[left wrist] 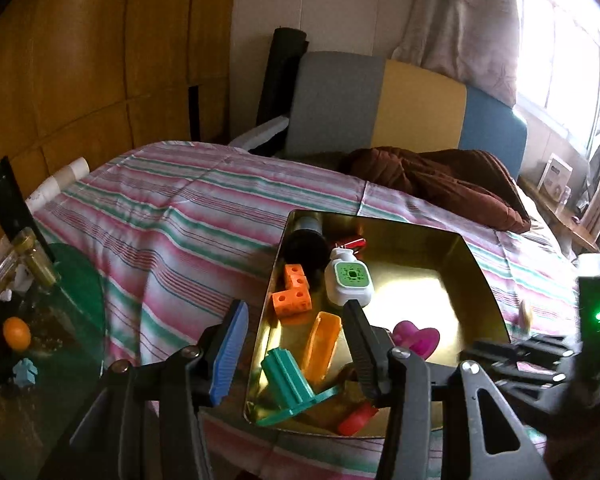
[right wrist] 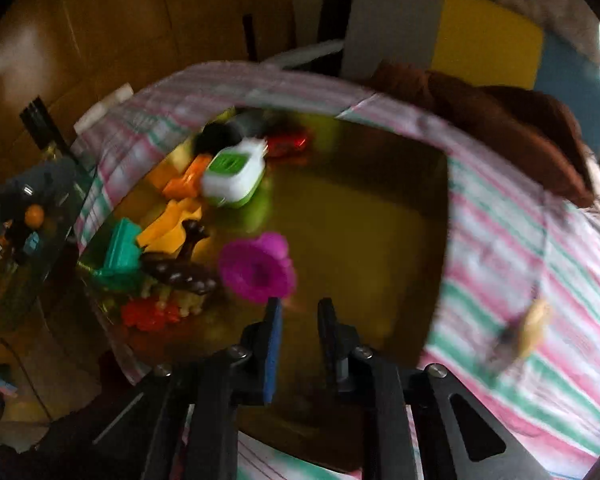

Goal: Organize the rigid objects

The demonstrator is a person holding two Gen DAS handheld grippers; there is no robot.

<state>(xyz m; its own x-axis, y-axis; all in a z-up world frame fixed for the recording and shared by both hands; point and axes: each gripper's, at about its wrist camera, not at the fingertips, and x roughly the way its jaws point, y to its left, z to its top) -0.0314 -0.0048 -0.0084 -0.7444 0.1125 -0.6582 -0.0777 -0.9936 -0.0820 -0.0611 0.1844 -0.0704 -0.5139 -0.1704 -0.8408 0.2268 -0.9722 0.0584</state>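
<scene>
A gold metal tray [left wrist: 476,264] lies on a striped bedspread and holds several toys: an orange block piece [left wrist: 292,294], a white and green device [left wrist: 350,282], an orange scoop [left wrist: 320,342], a green plastic piece [left wrist: 290,380], a magenta flower toy [left wrist: 418,338] and a red piece [left wrist: 358,420]. My left gripper [left wrist: 296,328] is open and empty over the tray's near left edge. The right wrist view is blurred. My right gripper [right wrist: 300,312] is open and empty above the tray [right wrist: 380,220], just right of the magenta toy [right wrist: 258,266]. A brown spotted toy [right wrist: 180,270] lies beside it.
A brown cloth [left wrist: 440,182] lies on the bed behind the tray. A small tan object [right wrist: 534,330] lies on the bedspread to the right. A glass side table [left wrist: 60,320] with an orange ball [left wrist: 17,333] stands at the left. A grey, yellow and blue headboard [left wrist: 400,108] is behind.
</scene>
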